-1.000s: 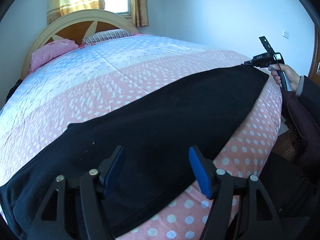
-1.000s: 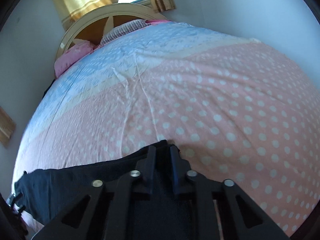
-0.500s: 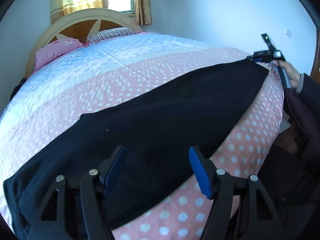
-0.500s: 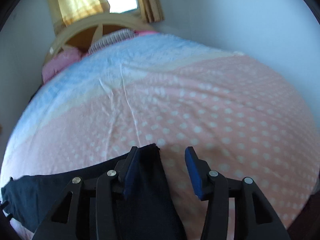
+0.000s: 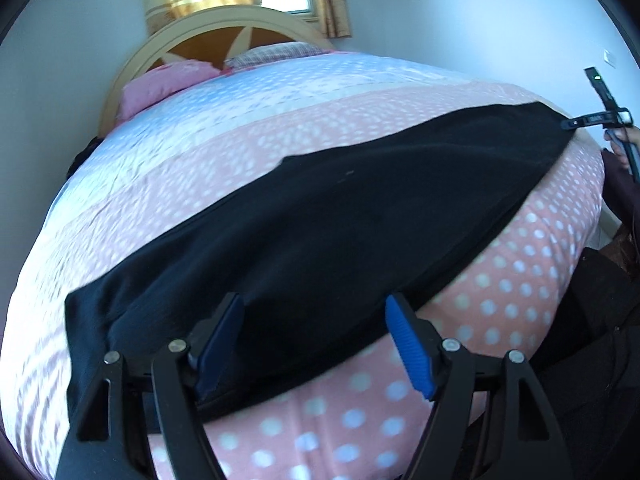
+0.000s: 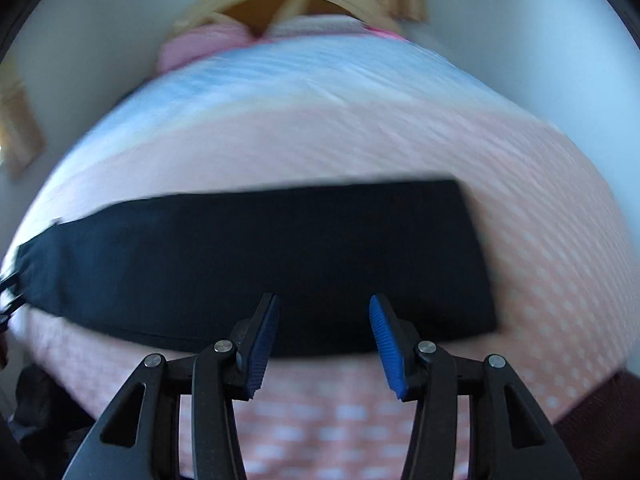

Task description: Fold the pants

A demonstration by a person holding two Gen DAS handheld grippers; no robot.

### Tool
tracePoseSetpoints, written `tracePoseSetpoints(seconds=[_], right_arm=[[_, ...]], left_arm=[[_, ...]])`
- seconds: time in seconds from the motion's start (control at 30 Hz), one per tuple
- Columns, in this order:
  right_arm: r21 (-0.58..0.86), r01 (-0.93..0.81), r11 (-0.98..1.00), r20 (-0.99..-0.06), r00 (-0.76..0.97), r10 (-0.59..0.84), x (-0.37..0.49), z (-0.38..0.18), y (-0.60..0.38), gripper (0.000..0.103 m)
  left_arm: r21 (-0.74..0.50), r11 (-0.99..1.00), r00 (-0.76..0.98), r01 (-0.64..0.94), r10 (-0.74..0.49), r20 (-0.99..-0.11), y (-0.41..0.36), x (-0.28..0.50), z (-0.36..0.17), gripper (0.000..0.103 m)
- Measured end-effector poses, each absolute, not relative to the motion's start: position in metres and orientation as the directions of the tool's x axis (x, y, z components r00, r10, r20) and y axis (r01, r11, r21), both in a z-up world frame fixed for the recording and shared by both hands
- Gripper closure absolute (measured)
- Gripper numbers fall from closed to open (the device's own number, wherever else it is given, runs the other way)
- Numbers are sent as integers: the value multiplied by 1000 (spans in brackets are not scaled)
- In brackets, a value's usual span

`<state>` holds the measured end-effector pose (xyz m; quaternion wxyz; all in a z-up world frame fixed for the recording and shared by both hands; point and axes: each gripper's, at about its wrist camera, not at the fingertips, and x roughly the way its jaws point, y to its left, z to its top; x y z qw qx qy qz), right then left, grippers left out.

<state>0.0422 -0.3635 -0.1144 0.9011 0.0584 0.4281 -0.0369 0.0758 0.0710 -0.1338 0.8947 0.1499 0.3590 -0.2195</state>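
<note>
We hold both grippers, left gripper and right gripper, open over black pants on the dotted pink bedspread, headboard at upper centre.

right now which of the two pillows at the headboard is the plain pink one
The left pillow, sitting lower against the headboard. It is solid pink, while the pillow to its right has a fine checked pattern in a paler tone.
</note>
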Motion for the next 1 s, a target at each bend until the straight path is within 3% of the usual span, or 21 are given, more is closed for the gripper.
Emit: tracePoseSetpoints(seconds=[0.2,0.4,0.5,0.6,0.67,0.73,1.0], right_arm=[[22,-338,941,-728,640,247,66,-95,-180,54],[-66,-620,782,-758,541,365,70,-128,-35,57],[-114,-655,747,-779,526,343,74,-151,-8,61],[-112,-645,756,-782,527,333,83,-159,-4,74],[-69,-646,760,-786,505,357,86,-160,-4,92],[-48,-648,760,-792,489,366,88,-154,-3,96],[-94,-669,737,-815,477,329,79,-158,8,98]], left_arm=[[110,874,670,473,-275,-690,79,80,-136,27],[118,907,703,405,-227,-674,108,90,-135,24],[91,925,717,368,-221,-661,131,95,-131,24],[57,939,723,340,-223,-653,147,101,-129,24],[51,941,724,334,-221,-654,152,103,-131,24],[49,944,722,326,-215,-657,155,106,-135,24],[19,957,734,288,-208,-647,173,109,-132,24]])
